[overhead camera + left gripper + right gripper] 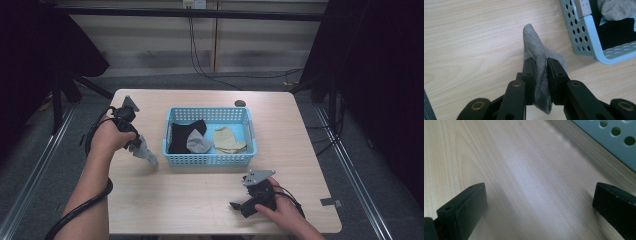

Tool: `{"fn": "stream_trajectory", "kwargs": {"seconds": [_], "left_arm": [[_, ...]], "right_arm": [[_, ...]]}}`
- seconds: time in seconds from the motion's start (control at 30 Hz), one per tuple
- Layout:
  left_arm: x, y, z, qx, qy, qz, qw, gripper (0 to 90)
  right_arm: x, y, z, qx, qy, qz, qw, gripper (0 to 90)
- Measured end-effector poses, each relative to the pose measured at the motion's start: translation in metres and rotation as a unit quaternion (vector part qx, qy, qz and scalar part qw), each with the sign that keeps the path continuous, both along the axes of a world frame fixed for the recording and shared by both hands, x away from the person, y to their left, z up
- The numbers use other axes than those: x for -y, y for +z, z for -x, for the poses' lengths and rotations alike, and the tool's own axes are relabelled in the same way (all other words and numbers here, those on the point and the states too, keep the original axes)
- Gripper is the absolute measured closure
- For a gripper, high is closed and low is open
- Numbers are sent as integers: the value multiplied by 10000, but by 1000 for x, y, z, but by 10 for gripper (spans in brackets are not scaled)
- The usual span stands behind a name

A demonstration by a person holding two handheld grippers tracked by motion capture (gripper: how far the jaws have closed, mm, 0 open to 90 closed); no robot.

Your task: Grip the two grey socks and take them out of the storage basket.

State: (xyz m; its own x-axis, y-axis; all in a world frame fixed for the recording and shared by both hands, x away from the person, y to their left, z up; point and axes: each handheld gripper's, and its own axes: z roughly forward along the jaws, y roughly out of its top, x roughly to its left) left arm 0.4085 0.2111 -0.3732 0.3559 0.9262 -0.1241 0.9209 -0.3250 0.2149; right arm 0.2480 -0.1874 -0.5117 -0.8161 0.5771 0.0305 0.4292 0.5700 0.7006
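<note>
While the person's left forearm reaches in from the lower left of the high view and bends up toward the desk's (200,200) left half, the left hand (111,137) grips the left tongs (141,150) with the wrist raised, so the tool points down and to the right. Its jaws are pinched on a grey sock (147,155), which hangs from them with its lower end at or just above the wood, just beside the left wall of the blue basket (210,159). From the left gripper view the jaws press the sock's (536,52) middle from both sides, the fabric bunched between them and its toe end reaching forward over the desk (474,37), with the basket's (589,37) perforated corner close at the right.

Inside the basket lie a black sock (181,136), another grey sock (199,142) and a beige sock (227,140).

Near the desk's front edge the right hand (282,212) holds the right tongs (234,205) low and roughly level, pointing left. In the right gripper view its jaws stand wide apart over bare wood (524,182), with the basket's (614,140) wall at the upper right.
</note>
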Motion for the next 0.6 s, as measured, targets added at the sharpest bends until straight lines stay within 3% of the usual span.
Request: {"fn": "stream_trajectory", "kwargs": {"seconds": [0.2,0.6], "left_arm": [[2,-6,0,-55,-62,0,10000,762],[7,-15,-1,72,-209,-38,9997,705]], "right_arm": [[0,0,0,5,-1,-10,10000,0],[0,0,0,6,-3,-10,10000,0]]}}
